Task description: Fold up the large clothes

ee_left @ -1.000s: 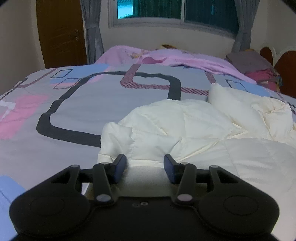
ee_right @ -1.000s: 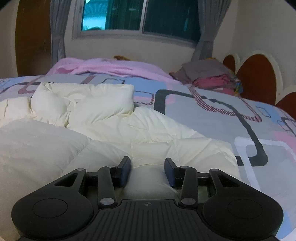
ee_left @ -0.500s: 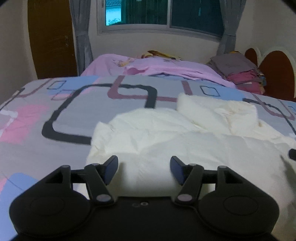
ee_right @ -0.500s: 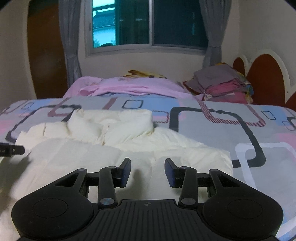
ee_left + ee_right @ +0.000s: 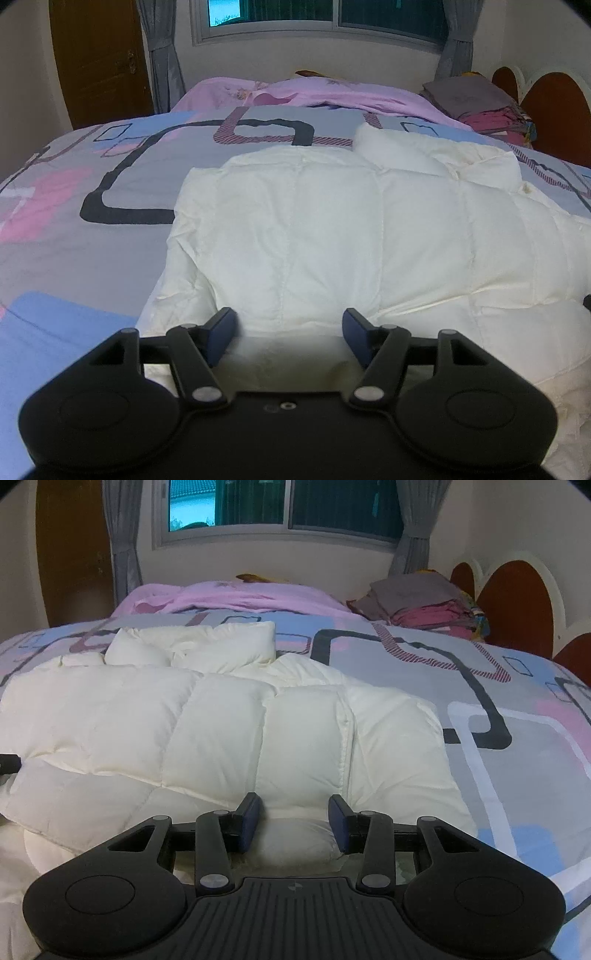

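A large cream quilted puffer jacket [image 5: 332, 236] lies on the bed, its near part doubled over itself; it also shows in the right wrist view [image 5: 221, 731]. My left gripper [image 5: 290, 334] is open at the jacket's near left edge, with padded fabric bulging between the blue pads. My right gripper [image 5: 295, 818] is open at the near right edge, fabric likewise between its pads. Neither pinches the cloth. The jacket's far sleeves or hood are bunched up [image 5: 207, 646].
The bed has a grey cover with pink, blue and black shapes [image 5: 110, 192]. A pink blanket [image 5: 314, 92] and a stack of folded clothes [image 5: 424, 605] lie at the far side by the headboard [image 5: 517, 602]. A window and wooden door are behind.
Both grippers have drawn back towards the near edge and lowered; the left jaws have widened. The jacket's near part now lies folded over, smoother and closer to the cameras.
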Action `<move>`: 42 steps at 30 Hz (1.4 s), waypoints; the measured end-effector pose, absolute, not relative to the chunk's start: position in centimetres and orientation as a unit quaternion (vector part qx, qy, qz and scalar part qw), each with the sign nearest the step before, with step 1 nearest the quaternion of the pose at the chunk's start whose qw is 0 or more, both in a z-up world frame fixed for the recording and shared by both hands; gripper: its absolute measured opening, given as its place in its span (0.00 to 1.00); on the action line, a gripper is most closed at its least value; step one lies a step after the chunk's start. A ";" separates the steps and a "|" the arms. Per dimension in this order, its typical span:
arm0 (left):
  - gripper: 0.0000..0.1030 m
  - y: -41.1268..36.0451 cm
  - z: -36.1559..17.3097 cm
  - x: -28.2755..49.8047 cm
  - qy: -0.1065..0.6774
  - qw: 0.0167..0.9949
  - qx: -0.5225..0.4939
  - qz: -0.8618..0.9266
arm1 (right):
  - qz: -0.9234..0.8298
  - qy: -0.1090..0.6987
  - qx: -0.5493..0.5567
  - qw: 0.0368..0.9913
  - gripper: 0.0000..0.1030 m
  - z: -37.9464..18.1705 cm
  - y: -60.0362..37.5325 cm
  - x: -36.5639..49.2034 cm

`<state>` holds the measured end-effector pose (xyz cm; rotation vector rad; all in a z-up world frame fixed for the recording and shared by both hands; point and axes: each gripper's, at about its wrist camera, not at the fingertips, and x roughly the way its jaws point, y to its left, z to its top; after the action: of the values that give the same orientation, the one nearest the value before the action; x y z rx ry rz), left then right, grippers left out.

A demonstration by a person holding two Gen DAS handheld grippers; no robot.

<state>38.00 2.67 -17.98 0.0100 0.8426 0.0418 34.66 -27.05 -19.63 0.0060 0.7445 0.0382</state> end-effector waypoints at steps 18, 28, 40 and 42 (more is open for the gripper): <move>0.76 1.4 -15.9 37.1 0.415 0.907 0.026 0.070 | 0.063 0.384 0.050 0.920 0.53 -17.2 -28.9 34.7; 0.78 1.2 -13.3 34.0 0.389 0.919 0.020 0.066 | 0.073 0.328 0.030 0.942 0.53 -14.9 -29.0 33.8; 0.79 3.6 -12.4 29.4 0.399 0.912 -0.035 0.088 | 0.066 0.371 0.032 0.926 0.53 -17.7 -29.4 33.4; 0.80 3.8 -12.1 28.9 0.398 0.912 -0.040 0.092 | 0.072 0.368 0.043 0.926 0.53 -17.2 -29.7 32.9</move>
<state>28.86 3.76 -12.14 -0.0834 0.8211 0.1902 32.93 -29.68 -17.17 0.0886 0.7545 0.1476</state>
